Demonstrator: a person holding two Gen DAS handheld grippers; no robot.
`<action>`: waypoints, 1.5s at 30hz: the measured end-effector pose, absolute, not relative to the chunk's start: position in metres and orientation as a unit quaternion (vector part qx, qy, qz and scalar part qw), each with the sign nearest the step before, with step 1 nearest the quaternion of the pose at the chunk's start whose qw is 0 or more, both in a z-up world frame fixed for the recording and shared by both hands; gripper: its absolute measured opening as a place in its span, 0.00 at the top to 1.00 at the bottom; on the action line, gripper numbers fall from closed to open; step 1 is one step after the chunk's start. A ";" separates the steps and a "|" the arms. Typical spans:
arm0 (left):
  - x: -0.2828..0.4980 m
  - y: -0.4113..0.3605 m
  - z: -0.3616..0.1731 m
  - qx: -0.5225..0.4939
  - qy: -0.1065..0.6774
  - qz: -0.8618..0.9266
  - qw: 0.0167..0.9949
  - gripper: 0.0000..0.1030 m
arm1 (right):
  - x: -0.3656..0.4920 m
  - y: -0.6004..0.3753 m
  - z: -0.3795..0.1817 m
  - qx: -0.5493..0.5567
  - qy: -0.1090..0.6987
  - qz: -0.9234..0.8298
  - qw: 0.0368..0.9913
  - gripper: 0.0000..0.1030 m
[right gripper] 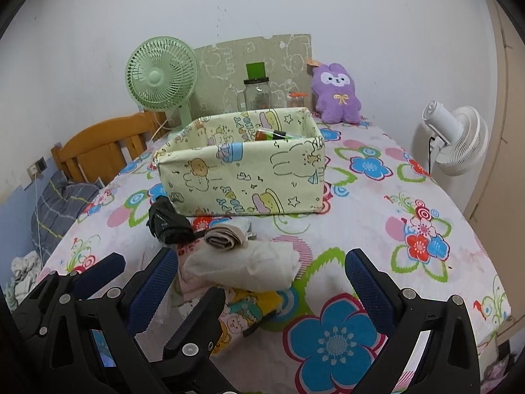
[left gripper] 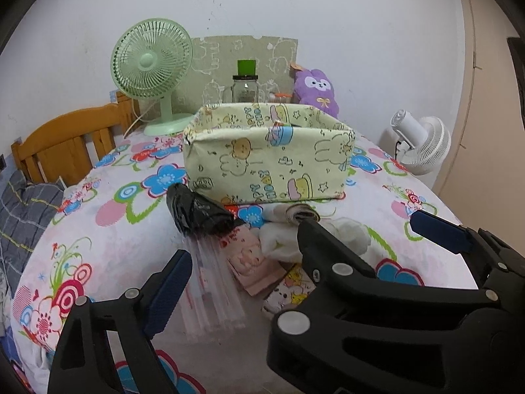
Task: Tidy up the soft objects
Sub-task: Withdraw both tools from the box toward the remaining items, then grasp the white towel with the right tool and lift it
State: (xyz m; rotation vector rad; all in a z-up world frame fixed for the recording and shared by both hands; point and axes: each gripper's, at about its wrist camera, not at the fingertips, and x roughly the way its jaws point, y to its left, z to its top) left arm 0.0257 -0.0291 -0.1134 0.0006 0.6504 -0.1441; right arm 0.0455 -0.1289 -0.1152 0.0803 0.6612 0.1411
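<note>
A heap of soft things lies in front of a pale-yellow cartoon fabric box (left gripper: 269,161) (right gripper: 242,177). The heap holds a black plastic bag roll (left gripper: 197,210) (right gripper: 167,223), a white cloth (right gripper: 242,269) (left gripper: 347,233), a rolled beige cloth (right gripper: 226,236), a pink printed cloth (left gripper: 252,262), a yellow cartoon cloth (right gripper: 252,305) and clear plastic bags (left gripper: 213,292). My left gripper (left gripper: 299,237) hangs open just above the heap, pads touching nothing. My right gripper (right gripper: 262,253) is open around the white cloth without pressing it. Its left finger reaches in between the left gripper's fingers.
The floral tablecloth (right gripper: 377,203) drops away at the near and right edges. Behind the box stand a green fan (left gripper: 151,65), a glass jar (left gripper: 244,88) and a purple plush (right gripper: 336,95). A white fan (right gripper: 459,141) is at right; a wooden headboard (left gripper: 65,144) and grey bedding at left.
</note>
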 end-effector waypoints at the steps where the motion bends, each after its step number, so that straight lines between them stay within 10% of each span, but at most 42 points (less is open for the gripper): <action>1: 0.026 -0.029 -0.115 -0.001 0.322 -0.071 0.944 0.12 | 0.046 -0.128 -0.117 0.039 0.327 0.070 0.942 0.00; 18: 0.044 -0.023 -0.133 -0.003 0.354 -0.051 0.934 0.14 | 0.069 -0.122 -0.140 0.045 0.355 0.087 0.930 0.00; 33: 0.049 -0.034 -0.135 0.017 0.358 -0.046 0.932 0.16 | 0.077 -0.133 -0.148 0.066 0.371 0.100 0.921 0.45; 45: 0.040 -0.052 -0.124 0.020 0.341 -0.073 0.937 0.15 | 0.060 -0.154 -0.132 0.074 0.336 0.069 0.936 0.47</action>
